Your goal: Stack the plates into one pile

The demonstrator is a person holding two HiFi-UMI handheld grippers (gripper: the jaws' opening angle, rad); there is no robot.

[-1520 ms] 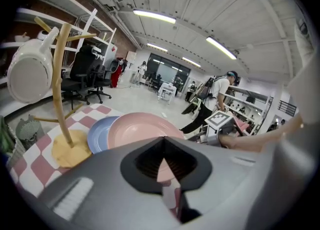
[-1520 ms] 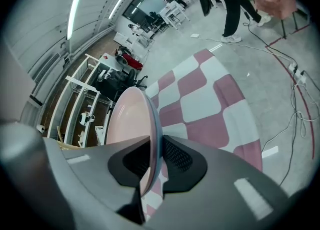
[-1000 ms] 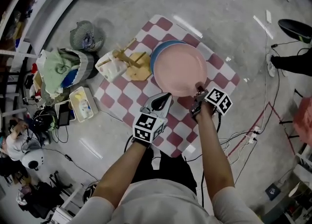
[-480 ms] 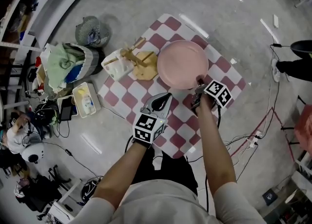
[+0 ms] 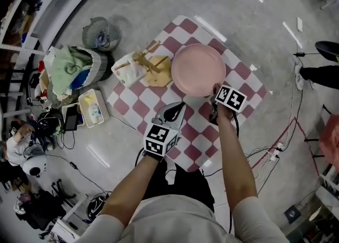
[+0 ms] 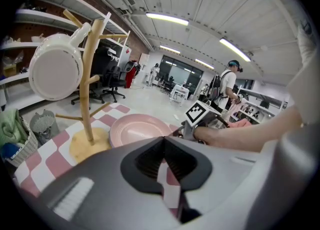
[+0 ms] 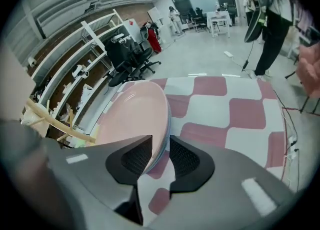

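A pink plate (image 5: 198,70) lies on the checkered table (image 5: 197,131) at its far side, on top of a blue plate of which only a thin rim (image 7: 168,124) shows. My right gripper (image 5: 214,90) is at the pink plate's near right rim. In the right gripper view (image 7: 160,146) its jaws stand close on either side of that rim (image 7: 132,116). My left gripper (image 5: 179,108) hovers over the table's near middle, shut and holding nothing (image 6: 162,141). The left gripper view has the pink plate (image 6: 137,126) ahead of those jaws.
A wooden mug tree (image 5: 151,64) with a white mug (image 6: 55,71) stands just left of the plates. Off the table's left edge on the floor are a fan (image 5: 99,35), a bag of cloth (image 5: 71,72) and a plastic box (image 5: 92,112). Cables trail at the right.
A second ago the pink plate lay offset with the blue plate showing at its left. It has since shifted left and now covers the blue plate. The left gripper has stayed put.
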